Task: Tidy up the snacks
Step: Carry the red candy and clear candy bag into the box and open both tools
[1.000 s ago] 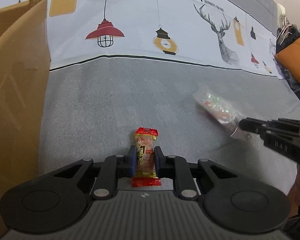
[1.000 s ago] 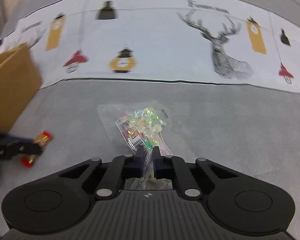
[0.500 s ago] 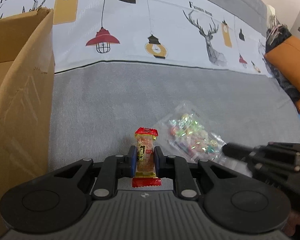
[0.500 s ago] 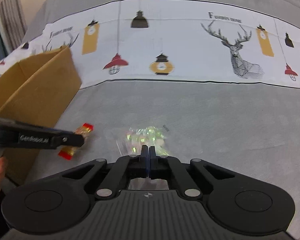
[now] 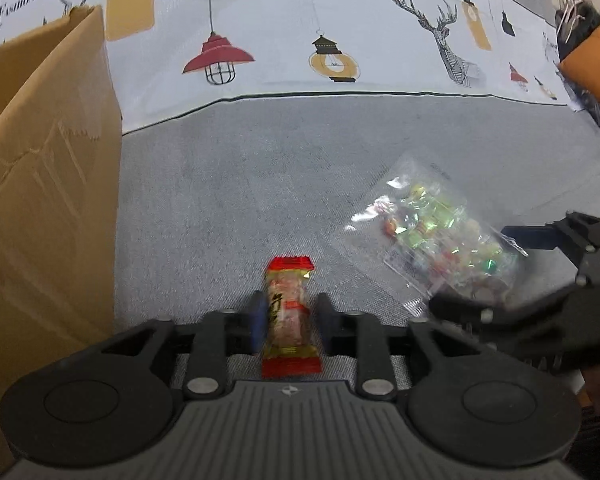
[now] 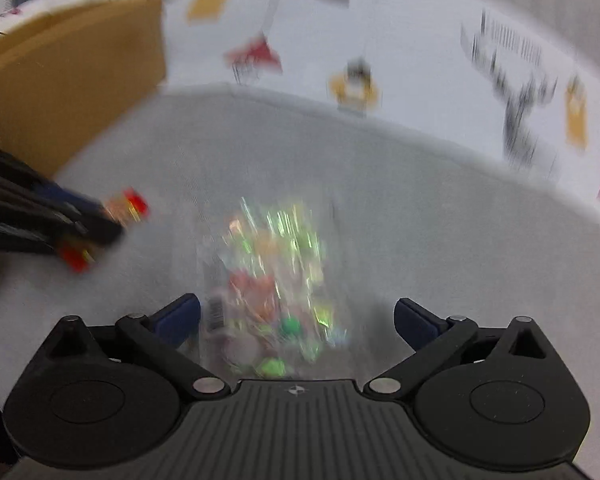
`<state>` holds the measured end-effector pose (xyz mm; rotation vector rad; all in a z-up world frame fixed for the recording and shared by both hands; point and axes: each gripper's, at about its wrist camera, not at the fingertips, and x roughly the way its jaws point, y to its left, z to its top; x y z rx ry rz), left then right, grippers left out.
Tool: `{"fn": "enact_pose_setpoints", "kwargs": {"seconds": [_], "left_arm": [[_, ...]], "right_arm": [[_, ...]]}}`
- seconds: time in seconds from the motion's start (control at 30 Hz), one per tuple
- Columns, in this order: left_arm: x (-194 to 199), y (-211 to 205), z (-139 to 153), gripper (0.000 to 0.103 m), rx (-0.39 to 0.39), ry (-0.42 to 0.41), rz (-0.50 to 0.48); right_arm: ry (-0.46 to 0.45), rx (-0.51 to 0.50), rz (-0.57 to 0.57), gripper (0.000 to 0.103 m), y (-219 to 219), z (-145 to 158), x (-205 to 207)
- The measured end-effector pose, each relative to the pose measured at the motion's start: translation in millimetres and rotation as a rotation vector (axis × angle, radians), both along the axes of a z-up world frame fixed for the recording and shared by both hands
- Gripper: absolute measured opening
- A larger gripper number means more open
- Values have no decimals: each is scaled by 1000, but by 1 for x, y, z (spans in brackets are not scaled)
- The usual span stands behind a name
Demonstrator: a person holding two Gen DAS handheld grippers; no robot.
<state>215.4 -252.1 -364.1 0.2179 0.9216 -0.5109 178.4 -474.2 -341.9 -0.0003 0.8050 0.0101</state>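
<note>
Since half a second ago the right tool (image 6: 296,316) has been spread wide, its candy bag (image 5: 436,236) released onto the grey bed (image 5: 228,184), while the red snack (image 5: 290,312), seemingly loosened in the left tool (image 5: 288,316), should be re-clamped before the cardboard box (image 5: 40,184).

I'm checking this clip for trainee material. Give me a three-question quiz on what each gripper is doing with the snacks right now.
1. True or false: the left gripper has the red-ended snack bar between its fingers.
2. The right gripper is: A) shut on the clear candy bag; B) open with the bag between its fingers; C) out of view.
3. Fill in: the cardboard box stands on the ____ side of the left wrist view.

Key: 1 true; 2 B; 3 left.
</note>
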Motion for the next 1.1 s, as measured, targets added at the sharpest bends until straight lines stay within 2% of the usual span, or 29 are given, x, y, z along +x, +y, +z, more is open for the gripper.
{"fn": "enact_pose_setpoints", "kwargs": {"seconds": [0.03, 0.1, 0.13, 0.17, 0.2, 0.27, 0.3, 0.37, 0.53, 0.8, 0.97, 1.1], "left_arm": [[-1, -2, 0, 49, 6, -9, -2], [-4, -4, -3, 49, 38, -45, -16], [-6, -6, -3, 39, 53, -68, -35], [-8, -7, -4, 26, 56, -79, -53], [-9, -8, -3, 21, 47, -70, -67], [-12, -6, -3, 19, 18, -45, -62], [-13, -4, -3, 19, 0, -29, -59], [-16, -2, 0, 19, -41, -1, -59], [-31, 6, 24, 19, -139, 17, -76], [-49, 23, 70, 19, -194, -18, -53], [-56, 53, 104, 19, -252, -67, -15], [-62, 81, 136, 19, -281, -151, 18]], "right_arm": [[-5, 36, -20, 103, -6, 0, 2], [2, 15, -5, 101, -4, -1, 3], [6, 9, 2, 98, -2, -1, 2], [-3, 24, 5, 80, -3, 4, 1], [-16, 20, -18, 48, -5, 9, -1], [-18, 123, -44, 22, -16, 14, -3], [-22, 144, -48, 16, -17, 16, -5], [-28, 122, -51, 13, -12, 19, -9], [-100, 148, -61, 10, -2, 38, -32], [-234, 160, -121, 10, 10, 85, -67], [-304, 154, -144, 10, 48, 111, -88], [-359, 117, -111, 10, 87, 139, -93]]}}
